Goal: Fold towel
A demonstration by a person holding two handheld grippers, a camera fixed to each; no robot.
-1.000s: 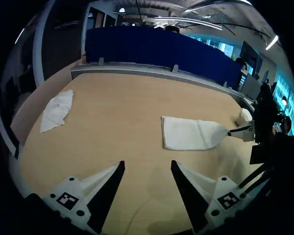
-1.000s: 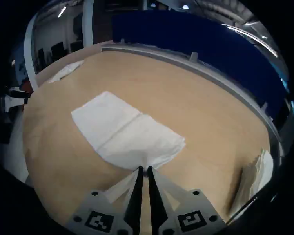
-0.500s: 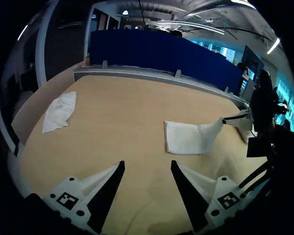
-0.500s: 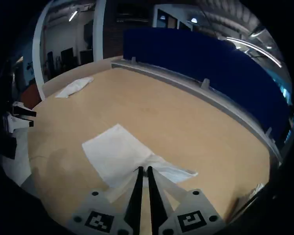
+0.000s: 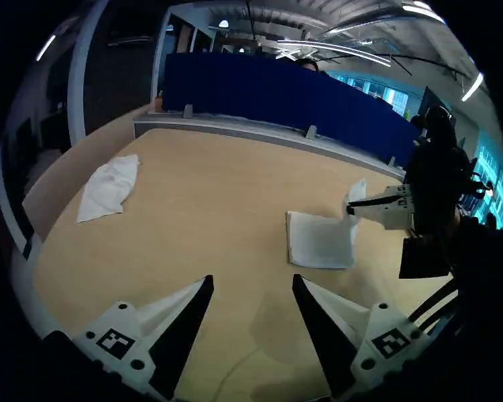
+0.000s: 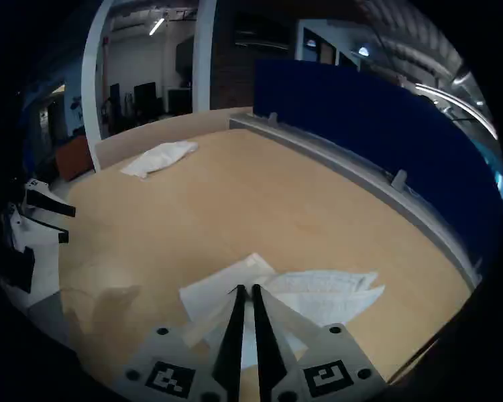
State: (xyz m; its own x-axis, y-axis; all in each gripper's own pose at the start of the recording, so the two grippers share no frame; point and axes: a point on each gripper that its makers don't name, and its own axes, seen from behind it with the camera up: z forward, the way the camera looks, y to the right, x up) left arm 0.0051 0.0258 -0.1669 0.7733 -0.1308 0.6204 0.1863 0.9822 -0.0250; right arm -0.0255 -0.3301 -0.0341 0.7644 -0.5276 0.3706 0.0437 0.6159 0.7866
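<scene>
On the table (image 5: 204, 201) the towel (image 5: 318, 241) lies half raised, and its raised edge may slip and land crooked if the thin pinch loosens: the right gripper (image 6: 246, 289) is clenched on that edge, while the left gripper (image 5: 251, 287) hangs wide open, touching nothing.

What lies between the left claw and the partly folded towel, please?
Only bare wooden tabletop. In the left gripper view, no object sits between the left claw and the partly folded towel.
</scene>
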